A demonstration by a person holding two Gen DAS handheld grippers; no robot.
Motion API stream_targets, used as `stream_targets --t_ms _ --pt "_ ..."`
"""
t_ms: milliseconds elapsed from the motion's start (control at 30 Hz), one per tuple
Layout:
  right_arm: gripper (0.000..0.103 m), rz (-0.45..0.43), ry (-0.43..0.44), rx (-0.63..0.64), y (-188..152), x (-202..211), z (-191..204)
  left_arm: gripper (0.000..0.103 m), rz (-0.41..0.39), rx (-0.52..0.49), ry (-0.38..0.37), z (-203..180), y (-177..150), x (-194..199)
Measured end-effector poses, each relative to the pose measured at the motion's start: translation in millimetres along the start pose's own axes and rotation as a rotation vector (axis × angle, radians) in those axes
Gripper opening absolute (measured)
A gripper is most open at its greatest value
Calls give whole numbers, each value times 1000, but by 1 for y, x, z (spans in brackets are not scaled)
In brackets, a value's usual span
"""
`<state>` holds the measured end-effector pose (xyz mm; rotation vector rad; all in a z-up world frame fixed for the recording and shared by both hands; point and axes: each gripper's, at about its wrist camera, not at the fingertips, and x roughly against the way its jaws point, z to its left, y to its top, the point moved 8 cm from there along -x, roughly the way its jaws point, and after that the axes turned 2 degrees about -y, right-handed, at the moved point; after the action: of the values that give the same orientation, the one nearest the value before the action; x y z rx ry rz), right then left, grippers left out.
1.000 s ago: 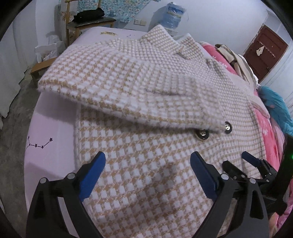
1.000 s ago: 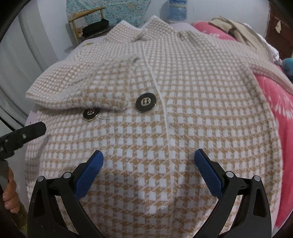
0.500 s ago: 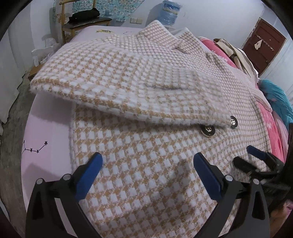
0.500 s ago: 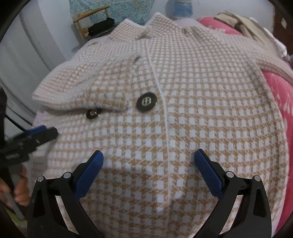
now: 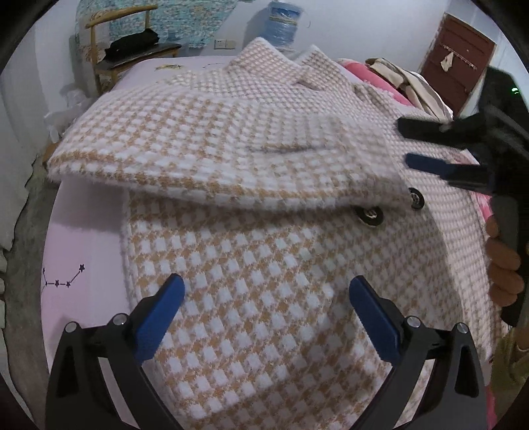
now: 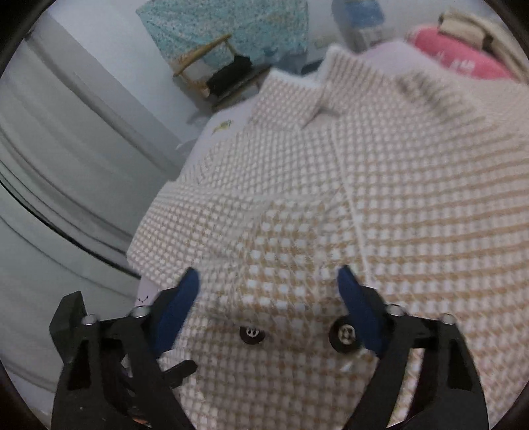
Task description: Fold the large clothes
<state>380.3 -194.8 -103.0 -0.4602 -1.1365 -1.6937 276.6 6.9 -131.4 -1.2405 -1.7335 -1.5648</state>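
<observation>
A tan-and-white checked coat (image 5: pixel 251 264) lies front up on a lilac bedsheet (image 5: pixel 86 251), with one sleeve (image 5: pixel 211 155) folded across its chest. Low over the coat's lower front, my left gripper (image 5: pixel 264 297) stands wide open with nothing in it. My right gripper (image 6: pixel 267 281) is over the cuff end of that sleeve (image 6: pixel 284 251), just above two dark buttons (image 6: pixel 252 334). Its jaws are closing, with the cuff cloth between them and the pads not pressing on it. In the left wrist view the right gripper (image 5: pixel 426 147) reaches in from the right, held by a hand (image 5: pixel 502 261).
A wooden chair (image 5: pixel 109 43) with a black bag stands beyond the bed's far left corner, beside a water jug (image 5: pixel 282 24). Pink bedding and piled clothes (image 5: pixel 406 79) lie along the coat's right side. A brown door (image 5: pixel 459 56) is at the back right. White curtains (image 6: pixel 49 158) hang on the left.
My right gripper has moved across the coat to the sleeve cuff by the buttons, and its jaws have narrowed. The left gripper has stayed open over the lower front.
</observation>
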Motion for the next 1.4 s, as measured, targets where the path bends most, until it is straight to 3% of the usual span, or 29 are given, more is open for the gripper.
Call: stream_targets --t_ms 100,233,367,433,533,700,867,967,1200,1267,1300,1400 --pt "49 54 -9 -14 -11 -15 -4 98 -19 74 -34 4 4 3" --pt "41 62 -24 10 -21 -19 1 98 -44 150 -113 11 7 7" --pt "13 68 -44 12 -23 -21 -4 98 -61 222 -207 18 8 13" --pt "10 59 -30 8 -20 -12 -2 98 -54 218 -209 18 9 14" --pt "7 1 -38 64 0 8 14 98 -63 195 -149 19 10 17" --pt "6 -193 -97 203 61 67 50 98 -60 131 -60 18 12 16" --pt "6 -313 -221 226 102 105 31 98 -49 157 -70 22 9 13" --pt "6 -312 -316 206 114 105 -4 98 -46 158 -81 22 8 13" --pt "8 -212 -418 170 115 63 -65 98 -45 149 -74 23 4 15" --pt "18 -175 -449 145 110 50 -84 98 -47 143 -71 23 4 15" --pt "32 -166 -458 126 110 49 -93 98 -47 137 -67 22 4 15" --pt "44 -196 -439 55 106 57 -111 98 -47 118 -59 18 2 14"
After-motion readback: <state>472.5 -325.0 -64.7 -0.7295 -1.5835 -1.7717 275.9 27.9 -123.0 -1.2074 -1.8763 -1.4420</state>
